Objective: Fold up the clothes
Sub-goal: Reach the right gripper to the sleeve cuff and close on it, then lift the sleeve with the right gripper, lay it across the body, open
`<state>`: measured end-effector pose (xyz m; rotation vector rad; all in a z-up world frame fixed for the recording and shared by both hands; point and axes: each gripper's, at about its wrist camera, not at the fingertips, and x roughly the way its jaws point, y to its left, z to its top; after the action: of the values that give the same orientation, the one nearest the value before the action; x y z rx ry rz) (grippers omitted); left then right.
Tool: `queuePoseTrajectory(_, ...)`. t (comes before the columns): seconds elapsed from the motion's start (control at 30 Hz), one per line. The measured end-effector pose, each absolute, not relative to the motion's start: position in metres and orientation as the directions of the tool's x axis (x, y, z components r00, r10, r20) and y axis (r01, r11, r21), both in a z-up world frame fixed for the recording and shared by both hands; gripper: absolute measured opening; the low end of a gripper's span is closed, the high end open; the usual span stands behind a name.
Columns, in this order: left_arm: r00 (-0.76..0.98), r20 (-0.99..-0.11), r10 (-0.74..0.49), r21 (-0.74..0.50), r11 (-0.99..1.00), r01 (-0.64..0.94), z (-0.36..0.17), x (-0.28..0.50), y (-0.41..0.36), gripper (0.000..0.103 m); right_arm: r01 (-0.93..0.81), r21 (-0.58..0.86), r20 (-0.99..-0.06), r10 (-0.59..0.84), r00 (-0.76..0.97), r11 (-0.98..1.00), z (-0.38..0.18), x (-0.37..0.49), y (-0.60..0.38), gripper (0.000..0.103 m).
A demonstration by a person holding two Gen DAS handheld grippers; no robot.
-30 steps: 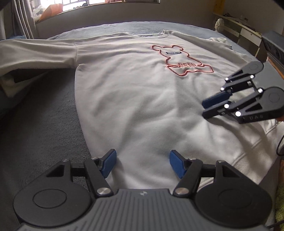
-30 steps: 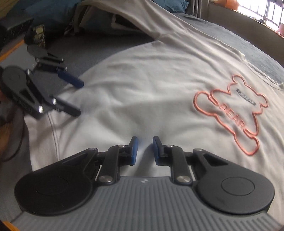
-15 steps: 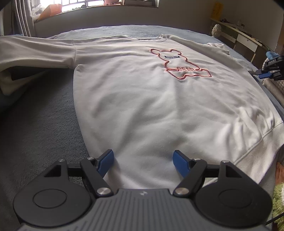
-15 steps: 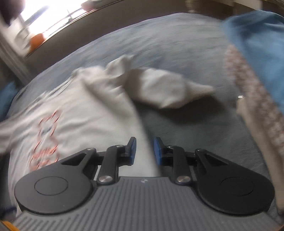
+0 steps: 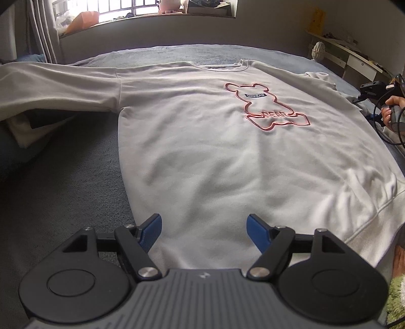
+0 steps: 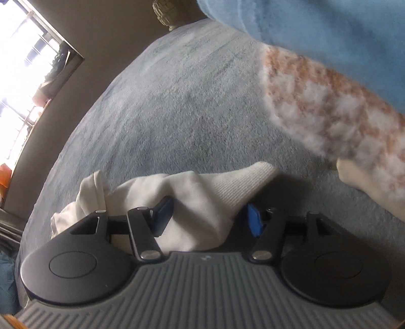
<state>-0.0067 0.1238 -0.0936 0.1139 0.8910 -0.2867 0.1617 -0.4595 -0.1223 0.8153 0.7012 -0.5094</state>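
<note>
**Sweatshirt flat on the bed, right sleeve between open pads**

Your sweatshirt lies face up on the grey bed, the red bear outline on its chest and the collar at the far side. One sleeve stretches out flat to the left in the left wrist view. The other sleeve is bunched on the bed, its ribbed cuff pointing right in the right wrist view.

Your left hand-held gripper hangs over the hem with its jaws wide and nothing gripped; the cloth lies below the blue pads.

Your right hand-held gripper has just been opening its jaws. They now stand about half apart, with the bunched sleeve between them; the left pad sits against the cloth, the right pad is clear of it, so nothing is clamped.

Beyond the sleeve, a blue garment and an orange-and-white fuzzy one lie piled at the right. A window runs behind the bed.
</note>
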Motion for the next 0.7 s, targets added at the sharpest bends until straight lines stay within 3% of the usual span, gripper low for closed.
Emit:
queuePoseTrajectory(0.1, 0.603, -0.773, -0.196, 0.001, 0.951, 0.310, -0.088, -0.004, 0.120, 0.075, 0.619, 0.444, -0.713, -0.163, 0.681, 0.647, -0.115, 0.175, -0.460, 0.016)
queuePoseTrajectory(0.13, 0.604, -0.773, -0.196, 0.009, 0.948, 0.320, -0.086, -0.002, 0.119, 0.074, 0.602, 0.437, -0.698, -0.170, 0.695, 0.668, -0.108, 0.178, -0.460, 0.013)
queuePoseTrajectory(0.4, 0.580, -0.789, -0.204, 0.077, 0.903, 0.422, -0.058, 0.072, 0.083, 0.071, 0.476, 0.298, -0.484, -0.299, 0.822, 0.828, -0.013, 0.205, -0.468, 0.011)
queuePoseTrajectory(0.7, 0.645, -0.712, -0.279, 0.201, 0.798, 0.568, -0.044, 0.190, -0.063, 0.068, 0.461, 0.228, -0.336, -0.375, 0.864, 0.857, 0.051, 0.240, -0.515, 0.010)
